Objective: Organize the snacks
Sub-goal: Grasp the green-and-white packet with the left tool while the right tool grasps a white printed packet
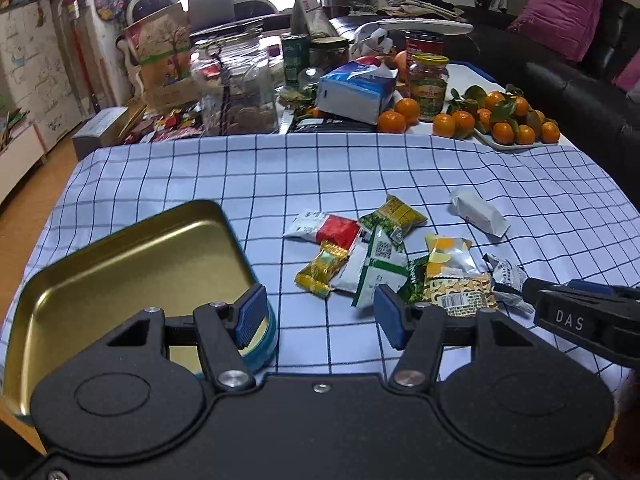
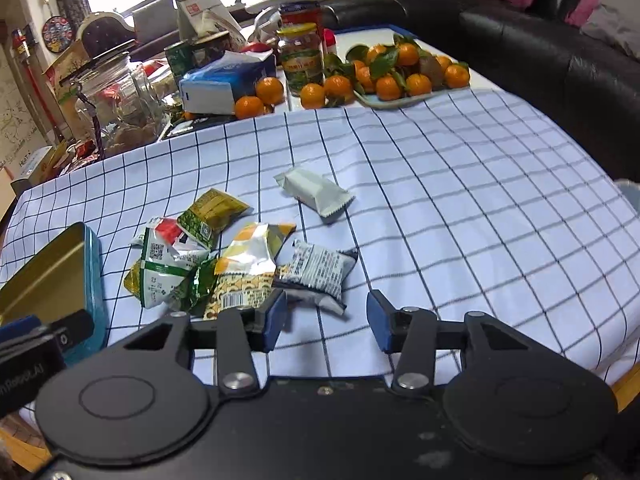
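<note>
Now left gripper (image 1: 320,316) wide open, nothing between pads, one pad just over rim of gold tin (image 1: 132,256). Right gripper (image 2: 326,322) partly open, gripping nothing, grey-white packet (image 2: 318,270) just ahead of pads. Snack pile (image 1: 384,260) beside tin on checked cloth (image 1: 400,168); white packet (image 1: 478,212) lies apart.

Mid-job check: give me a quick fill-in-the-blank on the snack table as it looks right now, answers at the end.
1. The inside of the open tin is ____ in colour.
2. The white packet lies ____ from the snack pile, not touching it.
3. The tablecloth is pale blue with a dark ____ pattern.
4. The fruit on the tray beyond the cloth are ____.

Missing words: gold; apart; grid; oranges
</note>
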A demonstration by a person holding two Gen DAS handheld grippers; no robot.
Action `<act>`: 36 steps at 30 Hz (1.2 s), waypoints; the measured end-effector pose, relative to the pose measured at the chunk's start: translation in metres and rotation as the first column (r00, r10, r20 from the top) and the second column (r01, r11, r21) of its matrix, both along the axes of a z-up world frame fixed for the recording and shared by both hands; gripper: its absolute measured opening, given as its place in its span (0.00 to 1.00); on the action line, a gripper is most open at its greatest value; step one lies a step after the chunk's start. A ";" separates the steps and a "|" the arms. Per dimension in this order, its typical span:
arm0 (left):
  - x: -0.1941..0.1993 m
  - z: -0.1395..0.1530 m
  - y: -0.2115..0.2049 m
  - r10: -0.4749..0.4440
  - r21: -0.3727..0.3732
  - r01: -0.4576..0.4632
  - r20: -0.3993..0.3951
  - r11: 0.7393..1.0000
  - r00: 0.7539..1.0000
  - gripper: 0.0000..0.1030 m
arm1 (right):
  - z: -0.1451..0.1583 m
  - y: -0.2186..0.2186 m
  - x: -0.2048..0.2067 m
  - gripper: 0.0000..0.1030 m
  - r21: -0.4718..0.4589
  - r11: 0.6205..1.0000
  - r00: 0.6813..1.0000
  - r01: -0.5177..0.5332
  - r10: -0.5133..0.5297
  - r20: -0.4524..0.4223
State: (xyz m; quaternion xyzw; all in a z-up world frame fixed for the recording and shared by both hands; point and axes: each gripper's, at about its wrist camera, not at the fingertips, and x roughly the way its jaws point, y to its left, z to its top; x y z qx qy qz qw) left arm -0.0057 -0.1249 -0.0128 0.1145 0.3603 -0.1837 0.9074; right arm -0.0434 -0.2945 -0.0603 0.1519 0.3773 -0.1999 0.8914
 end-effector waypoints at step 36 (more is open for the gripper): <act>0.055 -0.050 -0.053 -0.142 0.004 0.143 -0.128 0.990 0.982 0.62 | -0.028 -0.040 0.043 0.46 0.105 0.995 0.999 0.002 -0.006 0.038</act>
